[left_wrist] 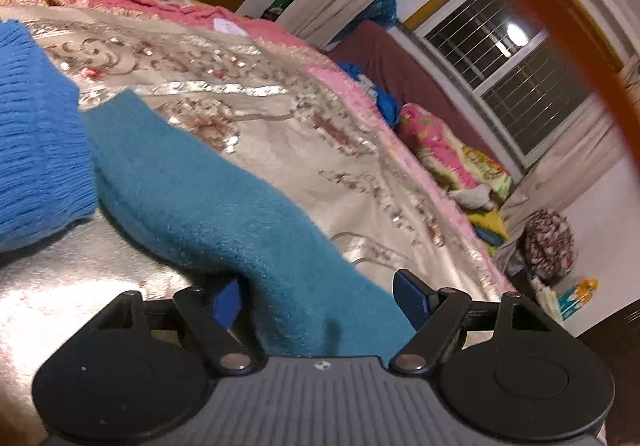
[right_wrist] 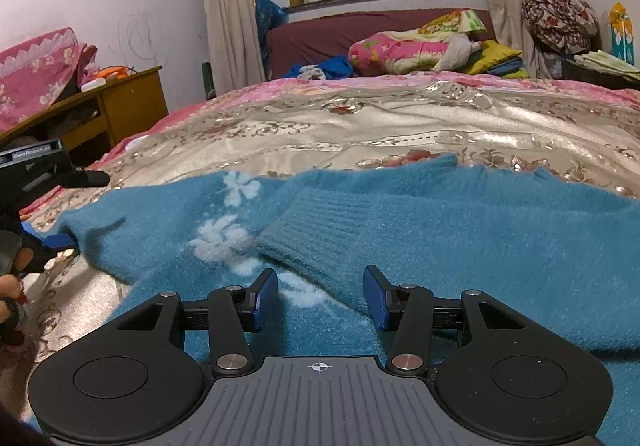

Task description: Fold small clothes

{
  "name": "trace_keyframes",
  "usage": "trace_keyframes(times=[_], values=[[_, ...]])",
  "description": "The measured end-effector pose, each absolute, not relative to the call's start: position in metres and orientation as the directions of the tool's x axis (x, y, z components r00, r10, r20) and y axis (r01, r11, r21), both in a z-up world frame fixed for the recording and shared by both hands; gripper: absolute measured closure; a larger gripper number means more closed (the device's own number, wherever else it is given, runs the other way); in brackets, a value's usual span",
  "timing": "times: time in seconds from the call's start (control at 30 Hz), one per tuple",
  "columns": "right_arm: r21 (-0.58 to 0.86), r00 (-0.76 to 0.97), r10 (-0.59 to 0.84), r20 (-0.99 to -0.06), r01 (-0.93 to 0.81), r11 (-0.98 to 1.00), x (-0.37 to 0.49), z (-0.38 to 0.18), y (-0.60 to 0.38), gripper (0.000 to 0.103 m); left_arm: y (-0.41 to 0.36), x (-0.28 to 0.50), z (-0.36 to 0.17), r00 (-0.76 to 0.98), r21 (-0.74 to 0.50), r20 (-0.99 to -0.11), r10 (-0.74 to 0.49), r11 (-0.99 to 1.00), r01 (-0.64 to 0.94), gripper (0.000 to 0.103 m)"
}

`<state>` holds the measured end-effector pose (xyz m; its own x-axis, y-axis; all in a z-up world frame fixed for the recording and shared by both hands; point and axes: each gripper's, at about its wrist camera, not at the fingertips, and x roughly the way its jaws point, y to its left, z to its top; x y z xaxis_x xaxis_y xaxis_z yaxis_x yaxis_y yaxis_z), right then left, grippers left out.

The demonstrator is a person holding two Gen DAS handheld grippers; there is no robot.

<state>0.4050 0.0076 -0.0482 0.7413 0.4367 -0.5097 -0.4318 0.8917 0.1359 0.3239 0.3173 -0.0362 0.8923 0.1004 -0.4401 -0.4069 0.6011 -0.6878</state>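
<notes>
Shiny embroidered bedspread, fuzzy teal sweater with ribbed cuff, left tongs spread around a fold, right tongs spread.

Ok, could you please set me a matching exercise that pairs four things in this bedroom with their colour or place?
Things:
1. sweater
2. bedspread
3. cabinet
4. floral bundle

Descriptions:
a. wooden, by the left wall
b. teal with white flowers
c. far right, beside the curtain
d. shiny and patterned, under the sweater

Pairs: 1-b, 2-d, 3-a, 4-c
</notes>
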Motion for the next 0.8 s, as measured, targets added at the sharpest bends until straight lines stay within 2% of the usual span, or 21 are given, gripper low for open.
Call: trace_keyframes(times=[0.2, 0.43, 0.53, 0.67, 0.8], values=[[0.153, 0.739, 0.445, -0.505, -0.430, 0.890, 0.405, -0.048, 0.006, 0.056, 0.305, 0.329, -0.020, 0.912, -0.662, -0.400, 0.088, 0.661, -0.354, 0.021], [0.156, 0.738, 0.446, -0.505, -0.431, 0.889, 0.406, -0.048, 0.006, 0.056, 0.322, 0.349, -0.043, 0.876, -0.684, -0.477, 0.072, 0.595, -0.422, 0.021], [0.162, 0.738, 0.450, -0.504, -0.430, 0.888, 0.406, -0.048, 0.005, 0.056, 0.323, 0.351, -0.047, 0.878, -0.704, -0.473, 0.076, 0.566, -0.428, 0.021], [0.186, 0.736, 0.460, -0.497, -0.428, 0.885, 0.406, -0.048, 0.003, 0.056, 0.314, 0.356, -0.029, 0.889, -0.687, -0.451, 0.082, 0.604, -0.404, 0.022], [0.203, 0.734, 0.466, -0.494, -0.424, 0.883, 0.407, -0.047, 0.001, 0.056, 0.284, 0.366, 0.005, 0.915, -0.643, -0.401, 0.041, 0.699, -0.313, 0.023]])
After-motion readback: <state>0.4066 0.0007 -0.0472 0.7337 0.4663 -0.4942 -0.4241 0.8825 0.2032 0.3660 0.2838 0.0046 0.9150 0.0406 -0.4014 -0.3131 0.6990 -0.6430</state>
